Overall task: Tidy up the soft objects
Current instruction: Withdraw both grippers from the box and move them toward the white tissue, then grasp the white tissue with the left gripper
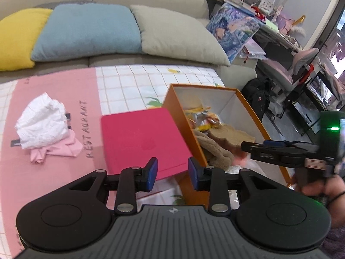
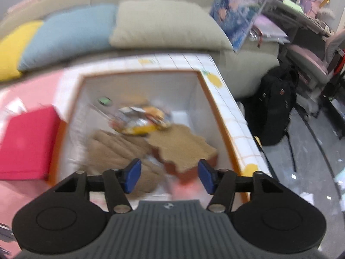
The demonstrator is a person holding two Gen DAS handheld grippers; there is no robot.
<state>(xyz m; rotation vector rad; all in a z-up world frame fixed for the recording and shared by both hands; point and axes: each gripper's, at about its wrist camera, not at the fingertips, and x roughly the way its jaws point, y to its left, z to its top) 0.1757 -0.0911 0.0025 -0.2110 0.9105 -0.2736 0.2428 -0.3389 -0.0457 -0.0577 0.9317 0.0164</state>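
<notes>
The right gripper (image 2: 169, 176) hangs wide and empty over the orange box (image 2: 217, 116), where the brown plush (image 2: 120, 151) and toast-shaped cushion (image 2: 183, 149) lie. The left gripper (image 1: 172, 173), half open, holds nothing. Next it should probably cross the table (image 1: 54, 99) to the white cloth (image 1: 43, 123) and pink cloth (image 1: 58, 150), pinching deep into the folds.

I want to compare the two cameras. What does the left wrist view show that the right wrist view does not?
Only the left wrist view shows the white cloth with a pink cloth under it on the mat, and the right tool from the side.

Only the right wrist view shows a green item inside the orange box.

Both show the box, the red lid, the brown plush and the sofa pillows.
</notes>
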